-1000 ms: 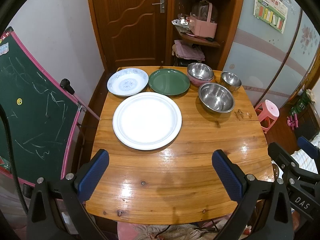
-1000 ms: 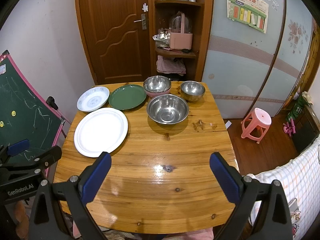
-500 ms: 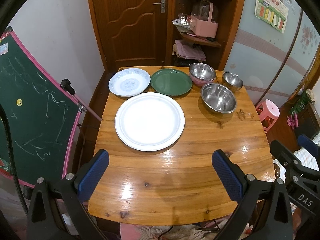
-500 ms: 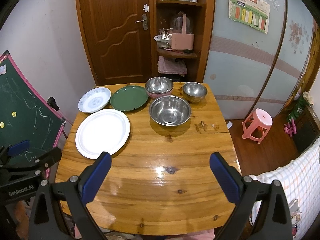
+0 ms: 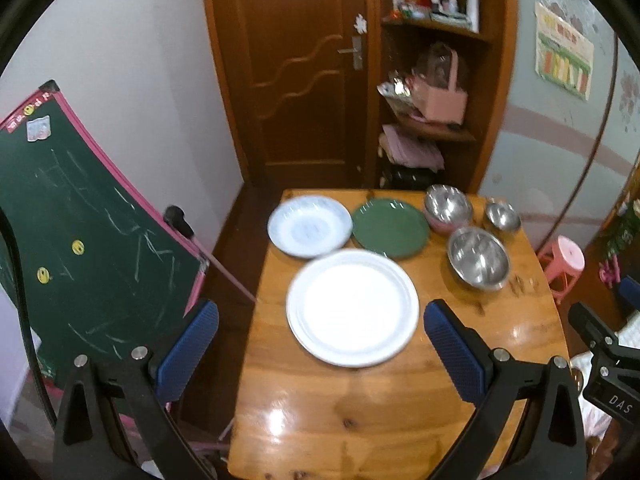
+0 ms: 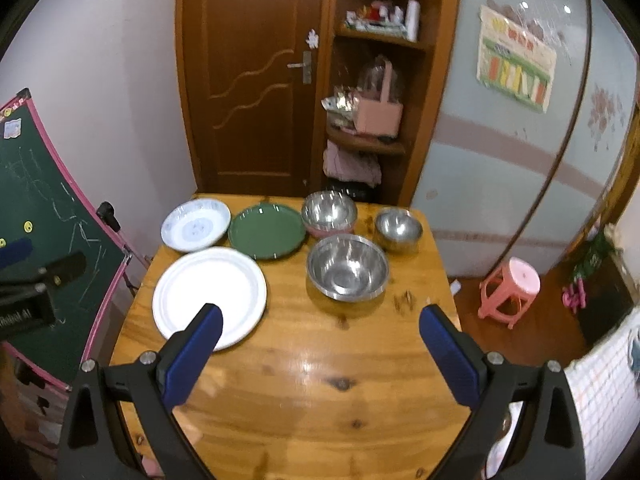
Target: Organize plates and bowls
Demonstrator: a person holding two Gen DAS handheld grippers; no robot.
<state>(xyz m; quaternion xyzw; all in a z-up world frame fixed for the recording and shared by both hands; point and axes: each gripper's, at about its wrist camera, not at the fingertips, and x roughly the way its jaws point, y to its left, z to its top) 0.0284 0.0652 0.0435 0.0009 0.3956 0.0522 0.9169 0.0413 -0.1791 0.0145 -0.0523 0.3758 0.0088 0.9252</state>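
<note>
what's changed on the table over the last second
Nothing on the table moved. Only the cameras did: the left gripper swung left, so the chalkboard fills more of its view, and the right gripper tilted up slightly. Both are open and empty as before; plates and bowls sit where they were.

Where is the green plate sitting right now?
The green plate lies at the table's far edge, between the patterned plate on its left and the stacked bowls on its right.

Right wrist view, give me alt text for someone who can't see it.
A wooden table holds a large white plate, a patterned plate, a green plate and three steel bowls. The right gripper hovers above it, jaws open and empty.
</note>
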